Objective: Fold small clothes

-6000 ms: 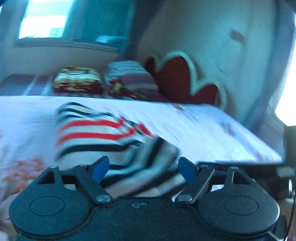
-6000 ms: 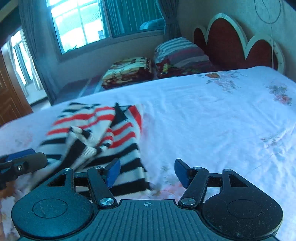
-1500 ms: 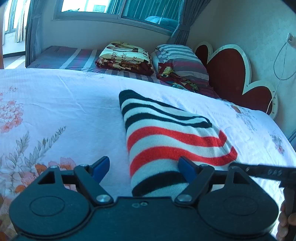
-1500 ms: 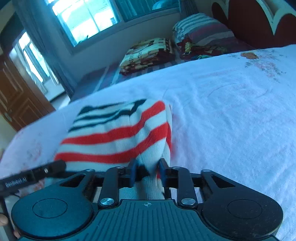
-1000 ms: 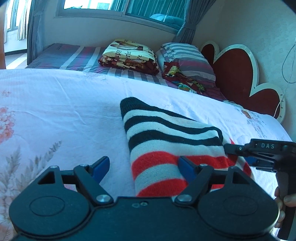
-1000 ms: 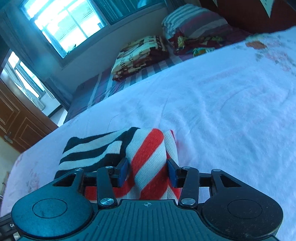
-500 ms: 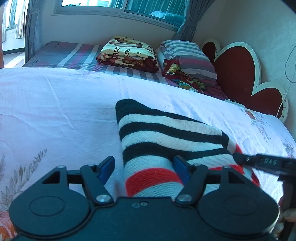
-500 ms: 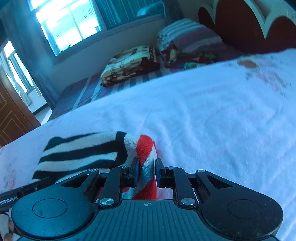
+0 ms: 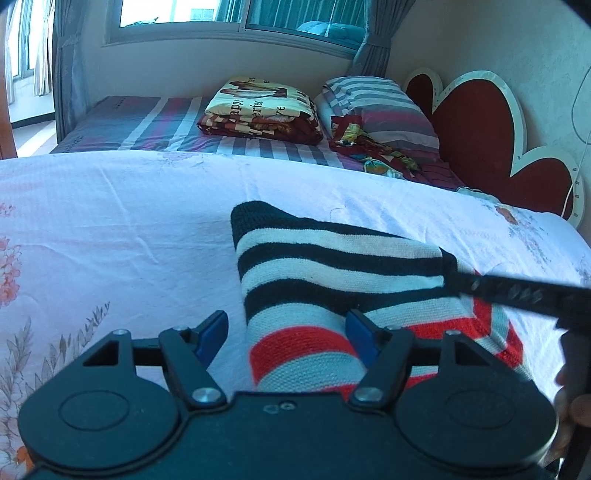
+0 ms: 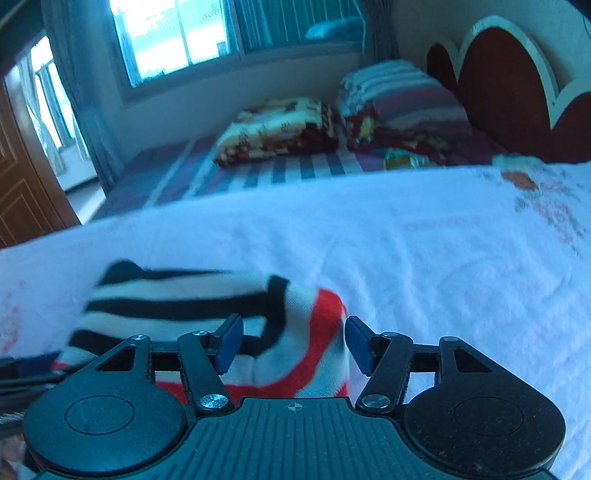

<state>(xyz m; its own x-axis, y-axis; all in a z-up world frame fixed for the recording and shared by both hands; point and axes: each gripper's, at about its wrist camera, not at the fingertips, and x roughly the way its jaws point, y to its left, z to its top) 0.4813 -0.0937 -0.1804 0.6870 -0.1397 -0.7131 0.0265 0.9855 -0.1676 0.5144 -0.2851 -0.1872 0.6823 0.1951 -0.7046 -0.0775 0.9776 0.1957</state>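
Observation:
A folded striped sweater point(image 9: 332, 266) in black, white and red lies on the white floral bed sheet point(image 9: 110, 229). My left gripper point(image 9: 286, 338) is open, its blue pads to either side of the sweater's near left end. In the right wrist view the sweater point(image 10: 192, 302) lies low left, and my right gripper point(image 10: 291, 341) is open with the sweater's red right edge between its jaws. The right gripper's black finger point(image 9: 517, 293) reaches across the sweater's right side in the left wrist view.
A second bed with a striped sheet point(image 9: 155, 125) stands beyond, holding a folded patterned blanket point(image 9: 258, 107) and a striped pillow point(image 9: 376, 107). A red heart-shaped headboard point(image 9: 480, 136) is at the right. A window point(image 9: 221, 11) and curtains line the far wall.
My right gripper was shut on the sweater's red edge half a second ago and has opened. The sweater's folded-over part now lies flat. My left gripper stayed open beside the sweater.

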